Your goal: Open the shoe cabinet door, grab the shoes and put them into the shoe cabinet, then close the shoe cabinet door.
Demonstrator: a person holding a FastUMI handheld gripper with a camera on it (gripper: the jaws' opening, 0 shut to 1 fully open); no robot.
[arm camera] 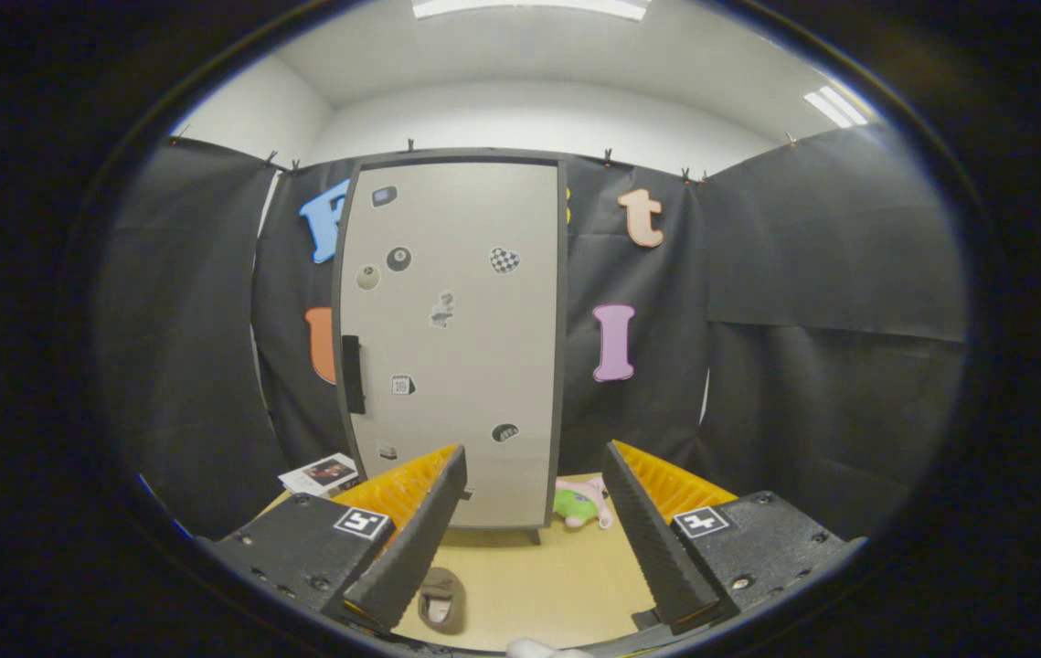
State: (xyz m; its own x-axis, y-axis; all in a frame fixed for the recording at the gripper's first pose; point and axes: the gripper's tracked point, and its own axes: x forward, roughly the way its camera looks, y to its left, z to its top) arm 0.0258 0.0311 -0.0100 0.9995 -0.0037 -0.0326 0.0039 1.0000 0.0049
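Beyond the fingers we found the tall pale grey shoe cabinet (pixel 451 347) with its door shut, black handle (pixel 352 374) untouched; our gripper (pixel 534 525) was spread wide, holding nothing; a brown slipper (pixel 441 599) lay on the tan floor (pixel 557 576) just ahead — we judged every step still to do

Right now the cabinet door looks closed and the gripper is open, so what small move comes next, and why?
Probably ease the gripper forward and left toward the dark handle on the cabinet door. The door sits shut, the fingers are spread with nothing between them, and the shoe on the floor just ahead of them cannot go in until the door opens.
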